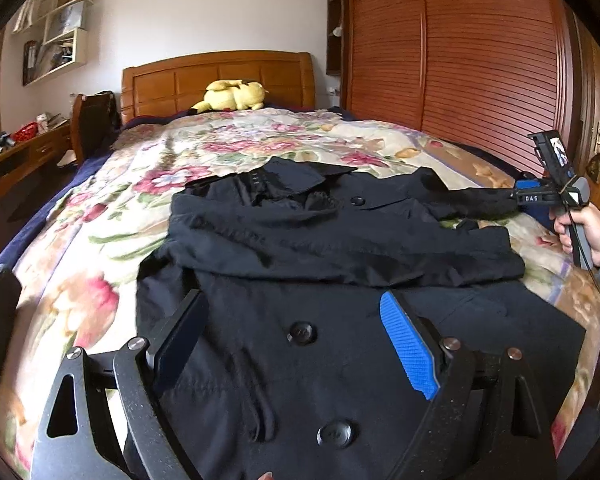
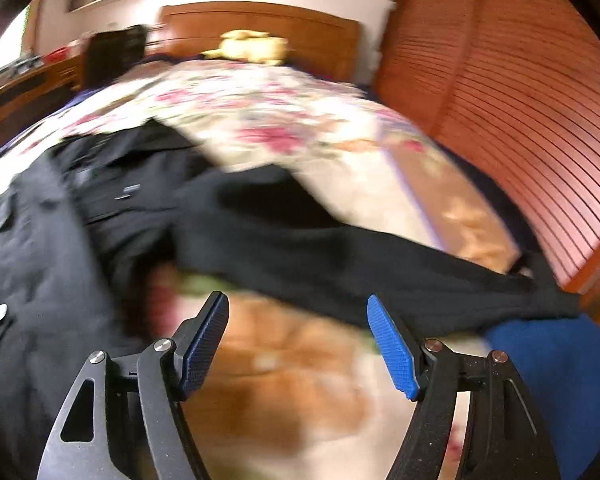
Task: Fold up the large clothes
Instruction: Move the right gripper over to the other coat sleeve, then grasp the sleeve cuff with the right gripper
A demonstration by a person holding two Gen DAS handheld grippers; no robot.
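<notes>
A black button-front coat (image 1: pixel 340 248) lies spread on the floral bedspread (image 1: pixel 100 216), its left sleeve folded across the chest. My left gripper (image 1: pixel 292 312) is open, hovering over the coat's lower front near the buttons. The right sleeve (image 2: pixel 340 256) stretches out to the right across the bed. My right gripper (image 2: pixel 298 312) is open and empty, just in front of that sleeve, above the bedspread (image 2: pixel 292 368). In the left wrist view the right gripper (image 1: pixel 516 196) is at the sleeve's cuff end, held by a hand. The right wrist view is blurred.
A yellow plush toy (image 1: pixel 232 96) lies by the wooden headboard (image 1: pixel 220 76). A wooden wardrobe (image 1: pixel 460 60) stands close on the right. A desk with clutter (image 1: pixel 16 148) and a chair (image 1: pixel 94 120) are on the left. Blue fabric (image 2: pixel 548 368) lies at the bed's right edge.
</notes>
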